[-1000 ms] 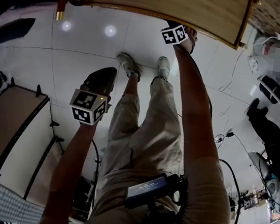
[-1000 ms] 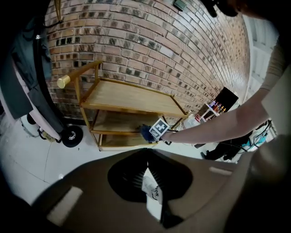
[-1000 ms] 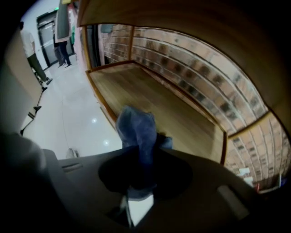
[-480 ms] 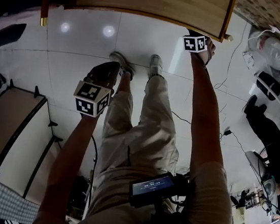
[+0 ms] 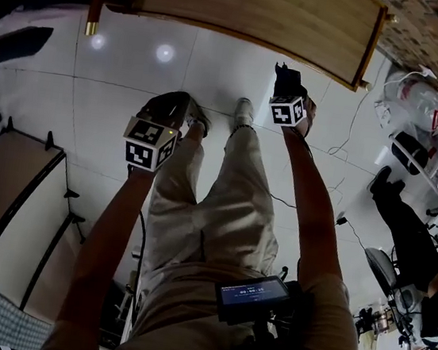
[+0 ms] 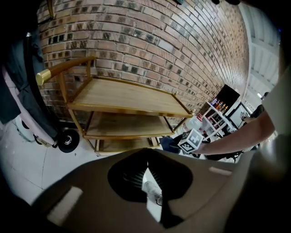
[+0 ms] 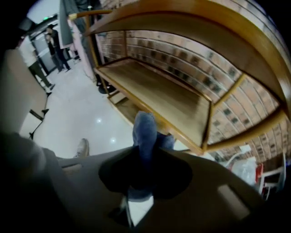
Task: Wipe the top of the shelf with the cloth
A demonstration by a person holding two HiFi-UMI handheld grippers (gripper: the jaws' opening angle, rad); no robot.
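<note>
The right tool (image 7: 144,152) is clenched on a blue cloth (image 7: 145,127), which sticks up from between its jaws. The cloth hangs in the air just in front of the wooden shelf (image 7: 159,91) and seems clear of the wood. The left tool (image 6: 146,164) is closed on nothing, well apart from the shelf, over the white tiled floor (image 5: 122,61).

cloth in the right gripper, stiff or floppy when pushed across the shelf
Probably floppy: the cloth bunches into soft rounded folds where the right gripper pinches it. Likely light, since that pinch alone holds it. It may crumple when pushed over the wooden shelf.
</note>
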